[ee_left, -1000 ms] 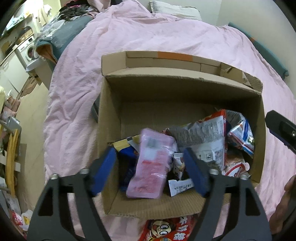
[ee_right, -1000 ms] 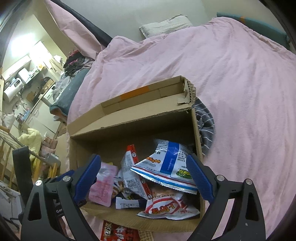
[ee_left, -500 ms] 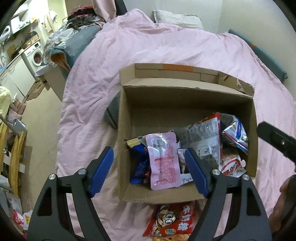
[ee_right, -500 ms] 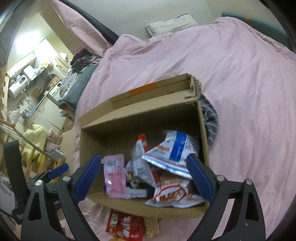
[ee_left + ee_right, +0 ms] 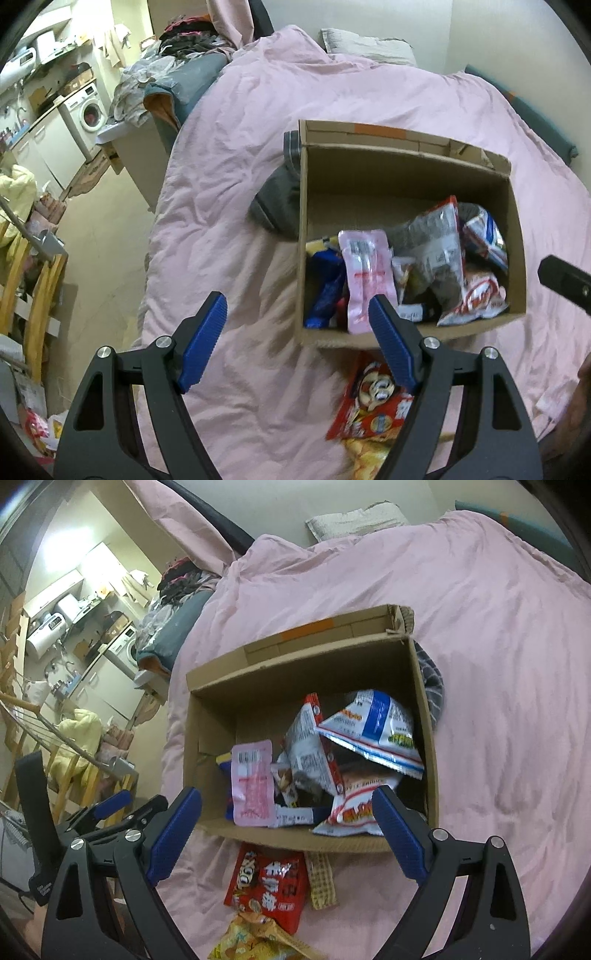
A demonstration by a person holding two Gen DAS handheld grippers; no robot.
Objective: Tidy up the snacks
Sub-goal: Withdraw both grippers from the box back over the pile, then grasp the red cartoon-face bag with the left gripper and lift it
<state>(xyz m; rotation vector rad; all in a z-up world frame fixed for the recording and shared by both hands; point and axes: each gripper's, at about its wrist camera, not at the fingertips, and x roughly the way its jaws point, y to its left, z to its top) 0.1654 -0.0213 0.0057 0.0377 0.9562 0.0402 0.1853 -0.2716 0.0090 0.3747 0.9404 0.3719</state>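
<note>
Cluttered bedroom, pink bedspread, cardboard box

A small lived-in flat is shown: bed with pink duvet, washer and kitchen units crammed right beside.

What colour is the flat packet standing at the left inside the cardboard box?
Pink packet, with a white barcode label at its top; clearest in the right wrist view.
</note>
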